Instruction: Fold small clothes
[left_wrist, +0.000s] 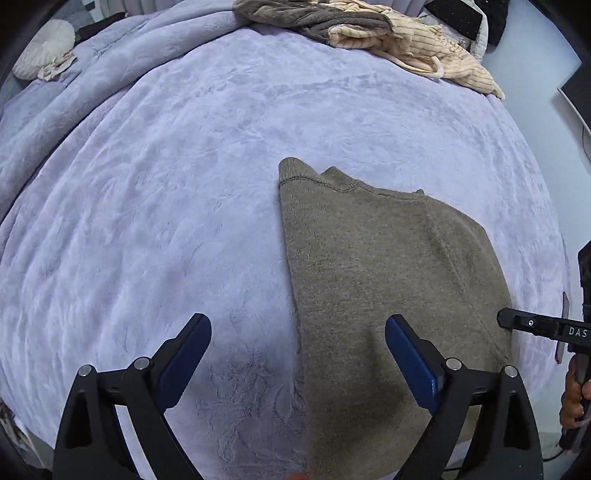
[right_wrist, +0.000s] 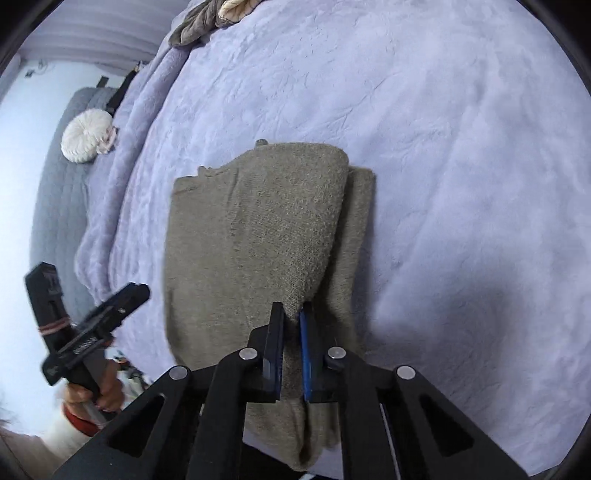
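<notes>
Right gripper (right_wrist: 291, 314): jaws pinched together on a raised fold of the olive-grey knitted sweater (right_wrist: 266, 236), at its near right edge. The cloth rises in a ridge from between the blue pads (right_wrist: 305, 350) and runs away from them as a rolled-over flap. A lower layer shows just to the right of that flap.

Left gripper (left_wrist: 298, 325): jaws wide apart, nothing between the pads, which press on no cloth. The sweater's left edge passes under the gap; the right finger stands over the knit, the left finger over the bare lilac plush bedspread (left_wrist: 155, 206).

Beyond the jaws the sweater lies flat on the bedspread as a narrow rectangle, ribbed collar (left_wrist: 317, 177) at the far end.

Progress, as judged: the sides look already turned in, so the lengthwise fold seems done or nearly so. The flap in the right jaws is not yet laid flat. A crosswise fold, hem toward collar, probably remains.

Far end of the bed: an unsorted heap of grey and cream ribbed garments (left_wrist: 369, 33), well apart from the sweater. These look unfolded, so most of the task is left. A white round pleated cushion (right_wrist: 86, 136) sits far left.

Writing: "DAS" in white on the black body of the other gripper, at the left view's right edge; the rest is cut off. The print on the other tool is too blurred to read.
</notes>
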